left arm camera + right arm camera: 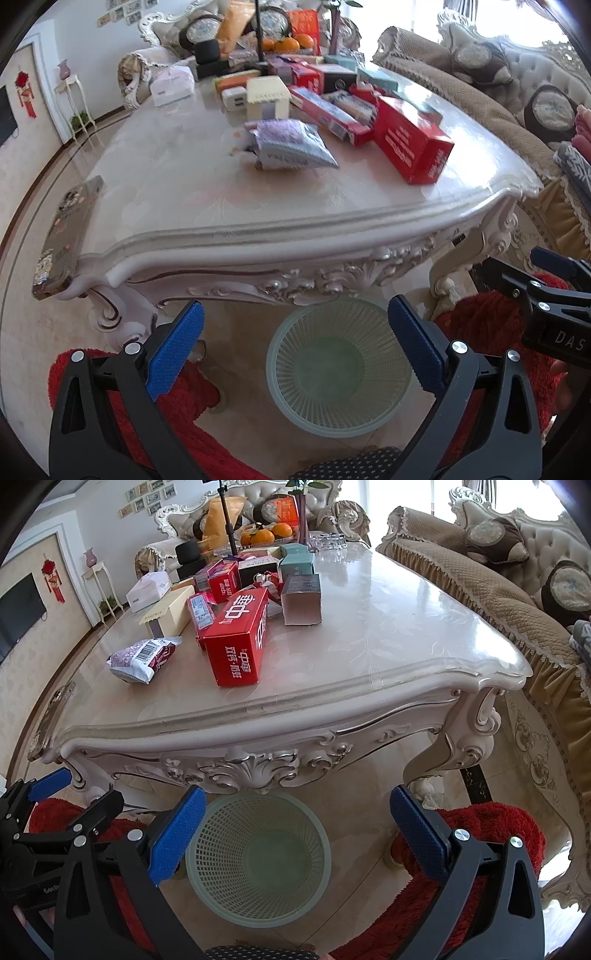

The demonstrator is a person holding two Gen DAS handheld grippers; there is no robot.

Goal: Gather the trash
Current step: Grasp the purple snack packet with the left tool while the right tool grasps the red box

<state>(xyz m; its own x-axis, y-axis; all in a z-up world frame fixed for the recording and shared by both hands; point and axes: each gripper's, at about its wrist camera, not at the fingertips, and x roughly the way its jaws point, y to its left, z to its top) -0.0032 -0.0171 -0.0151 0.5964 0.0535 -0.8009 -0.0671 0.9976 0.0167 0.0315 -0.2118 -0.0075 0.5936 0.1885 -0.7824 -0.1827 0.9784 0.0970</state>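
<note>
A pale green mesh waste basket stands on the floor below the table's front edge; it looks empty. On the marble table lie a purple snack bag, a large red carton, a grey open box and several smaller boxes. My left gripper hangs open above the basket, holding nothing. My right gripper is open over the basket too, empty. Each gripper shows at the other view's edge.
A phone lies on the table's front left corner. Oranges, a tripod pole and a tissue box stand at the far end. A sofa lines the right side. Red fluffy slippers rest beside the basket.
</note>
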